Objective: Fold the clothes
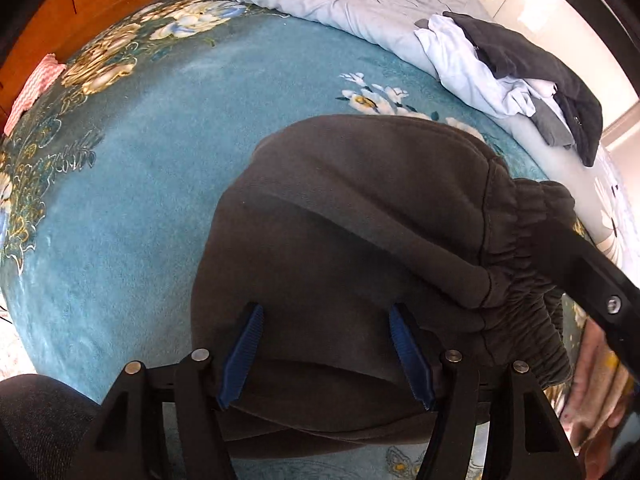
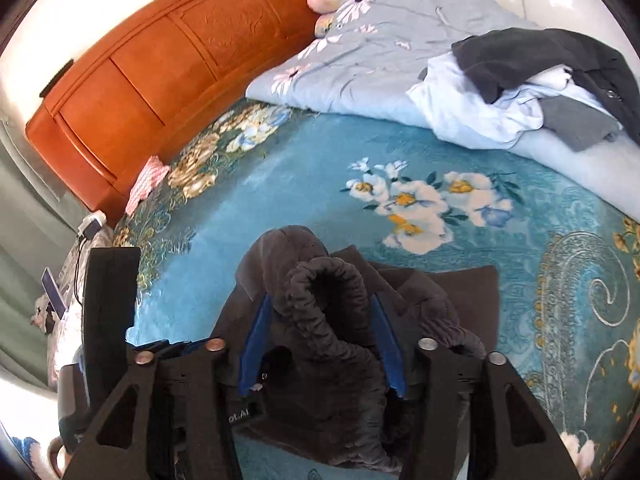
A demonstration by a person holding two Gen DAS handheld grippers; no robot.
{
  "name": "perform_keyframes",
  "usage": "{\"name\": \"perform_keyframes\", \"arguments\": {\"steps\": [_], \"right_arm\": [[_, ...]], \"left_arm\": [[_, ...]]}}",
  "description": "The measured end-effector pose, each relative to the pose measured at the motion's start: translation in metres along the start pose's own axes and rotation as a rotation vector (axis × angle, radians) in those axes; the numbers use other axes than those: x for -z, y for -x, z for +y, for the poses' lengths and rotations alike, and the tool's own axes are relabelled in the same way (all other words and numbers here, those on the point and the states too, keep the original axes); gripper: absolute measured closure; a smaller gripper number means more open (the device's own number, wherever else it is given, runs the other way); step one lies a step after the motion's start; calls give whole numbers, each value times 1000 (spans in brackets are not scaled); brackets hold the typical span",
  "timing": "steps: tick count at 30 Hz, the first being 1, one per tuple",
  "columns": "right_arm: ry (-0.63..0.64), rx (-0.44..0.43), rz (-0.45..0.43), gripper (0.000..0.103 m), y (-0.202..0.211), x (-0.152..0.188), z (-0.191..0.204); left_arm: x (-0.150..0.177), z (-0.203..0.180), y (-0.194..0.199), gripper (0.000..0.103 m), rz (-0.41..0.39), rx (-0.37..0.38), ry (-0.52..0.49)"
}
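The left gripper had its blue ribbed pads spread wide, straddling a fold of the dark grey sweatpants without pinching it. The right gripper also stood wide open, its blue pads on either side of the garment's gathered elastic waistband, which bunched up between them; whether they touched it could not be told. The sweatpants lay partly folded on a teal floral bedspread. Farther back, a pale blue daisy-print quilt carried a heap of light and dark clothes, before an orange wooden headboard.
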State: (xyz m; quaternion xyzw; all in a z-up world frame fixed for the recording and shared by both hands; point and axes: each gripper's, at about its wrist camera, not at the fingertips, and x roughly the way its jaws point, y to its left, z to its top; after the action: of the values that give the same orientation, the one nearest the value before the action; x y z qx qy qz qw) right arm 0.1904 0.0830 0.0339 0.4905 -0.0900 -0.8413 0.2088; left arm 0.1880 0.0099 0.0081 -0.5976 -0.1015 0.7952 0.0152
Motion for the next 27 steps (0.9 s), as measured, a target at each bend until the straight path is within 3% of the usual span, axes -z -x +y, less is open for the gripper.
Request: {"name": "perform_keyframes", "arguments": {"steps": [3,7,8,11,12,15,18,20,23,27], "right_arm": [[-54,21,42,33,-19,2,-13],[-181,-29,24,35,-16,9,-28],[-191,-44,14,45,-11,10,-27],[-200,-132,-7,84,6,13,-24],[-214,-193,-17,88,13,13,-25],[-258,-259,-100,89,42,15,-41],[-377,-226,-177,89,61,20,-76],[-441,-168,-133,89,48,29,-94],[-501,-92,-49,89,21,46,-110],[-564,-95,-61,89,12,54,-120]], "left_arm": [[-1,5,1,33,3,27,19],[-2,9,2,33,9,56,52],[-3,11,4,33,2,64,66],[-3,22,21,33,-66,198,129],[-3,25,26,33,-92,232,143],[-3,33,37,33,-143,274,174],[-4,39,27,33,-90,295,217],[-5,37,17,33,-36,296,221],[-4,26,1,33,40,187,180],[1,14,-6,34,63,127,110]]}}
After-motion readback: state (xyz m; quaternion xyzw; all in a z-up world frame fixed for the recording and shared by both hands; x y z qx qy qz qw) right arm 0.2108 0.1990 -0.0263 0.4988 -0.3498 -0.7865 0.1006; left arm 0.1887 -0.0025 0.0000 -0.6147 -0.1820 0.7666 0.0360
